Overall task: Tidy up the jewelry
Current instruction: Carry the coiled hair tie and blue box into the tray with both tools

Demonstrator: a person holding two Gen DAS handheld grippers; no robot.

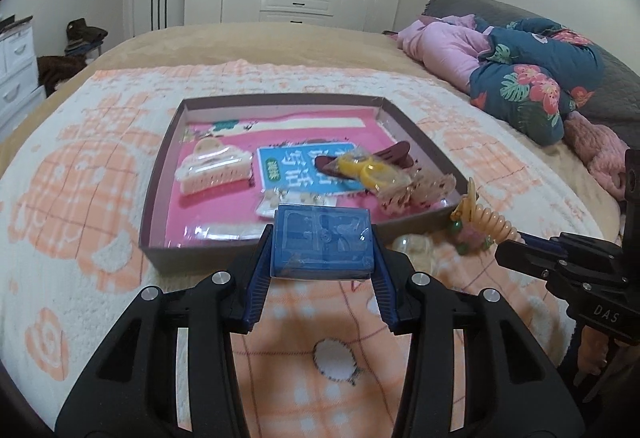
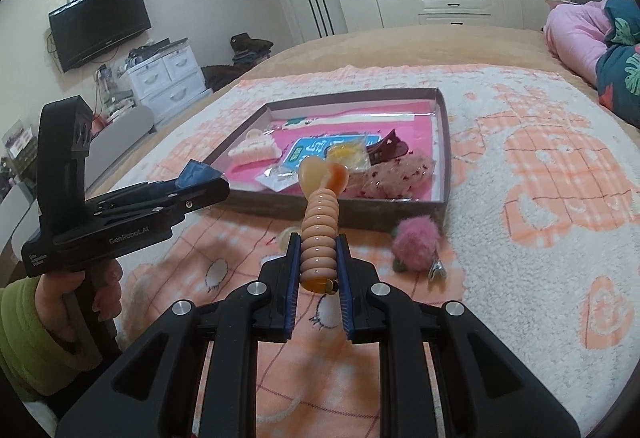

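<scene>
My left gripper (image 1: 322, 238) is shut on a blue transparent case (image 1: 322, 241) and holds it just over the near wall of the shallow brown box (image 1: 168, 141). My right gripper (image 2: 318, 242) is shut on a peach spiral hair tie (image 2: 320, 234) with a heart charm, held above the blanket in front of the box (image 2: 442, 141); the tie also shows in the left wrist view (image 1: 490, 222). The box holds a cream claw clip (image 1: 214, 167), a blue packet (image 1: 304, 167), a dark red clip (image 1: 360, 157) and yellow rings in a bag (image 1: 370, 169).
A pink fluffy pompom clip (image 2: 416, 246) lies on the blanket right of my right gripper. A pale round piece (image 1: 412, 248) lies by the box's near right corner. Folded pink and floral bedding (image 1: 520, 69) sits at the far right of the bed.
</scene>
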